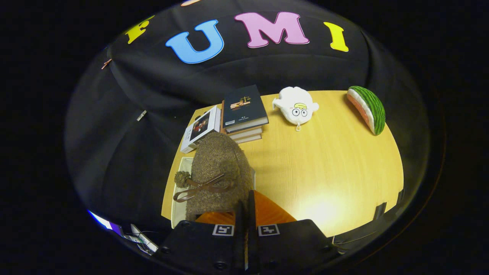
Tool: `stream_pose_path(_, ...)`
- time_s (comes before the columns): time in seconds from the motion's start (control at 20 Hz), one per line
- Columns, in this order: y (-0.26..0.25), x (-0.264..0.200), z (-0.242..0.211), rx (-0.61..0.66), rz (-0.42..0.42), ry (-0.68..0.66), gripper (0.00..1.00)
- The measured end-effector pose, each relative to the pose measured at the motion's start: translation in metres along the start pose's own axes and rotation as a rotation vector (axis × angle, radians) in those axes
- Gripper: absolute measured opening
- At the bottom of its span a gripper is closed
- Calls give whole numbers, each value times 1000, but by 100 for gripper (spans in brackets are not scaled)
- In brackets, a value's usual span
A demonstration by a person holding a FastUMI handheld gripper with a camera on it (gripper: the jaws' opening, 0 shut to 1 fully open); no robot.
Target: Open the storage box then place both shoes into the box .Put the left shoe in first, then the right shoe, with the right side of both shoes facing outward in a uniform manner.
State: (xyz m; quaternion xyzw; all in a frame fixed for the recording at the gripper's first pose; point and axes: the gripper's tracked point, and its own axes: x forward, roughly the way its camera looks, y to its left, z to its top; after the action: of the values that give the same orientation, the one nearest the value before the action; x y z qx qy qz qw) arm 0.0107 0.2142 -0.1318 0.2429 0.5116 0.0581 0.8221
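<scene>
**Fuzzy shoe held up over the storage box**

Gripper view: the gripper (246, 202) has its two fingers drawn nearly together, with only a thin strip between them. They appear to pinch the rear edge of a fuzzy brown shoe (217, 168), though the exact contact is hidden behind the fingers. The shoe rises just ahead of the fingers, at about 11 o'clock from them. It carries a brown ribbon bow (202, 188) and a small pompom (182, 178) on its near side.

Beneath the shoe lies the pale storage box (178, 198), whose rim shows at 9 o'clock from the shoe, near that edge of the wooden table (324, 168).

Beyond the shoe, at 12 o'clock, stands a stack of books (244, 114) with a dark cover on top. A lighter book (200, 129) leans just beside it at 10 o'clock. Farther along the table's back edge, at 1 o'clock, sits a white plush toy (296, 105). A watermelon-slice toy (368, 109) lies well apart at 2 o'clock.
</scene>
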Motion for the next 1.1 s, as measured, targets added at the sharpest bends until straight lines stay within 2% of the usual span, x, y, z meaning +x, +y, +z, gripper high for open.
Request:
stream_pose_path(0.25,13,37,-21,-18,-96,40,8)
stream_pose_path(0.55,21,64,-46,-25,-130,98,8)
stream_pose_path(0.75,28,62,-53,-40,-111,113,19)
stream_pose_path(0.85,33,56,-50,-44,-83,97,34)
stream_pose_path(1.0,33,48,-50,-57,-56,94,90)
stream_pose_path(1.1,28,46,-49,-56,-53,85,98)
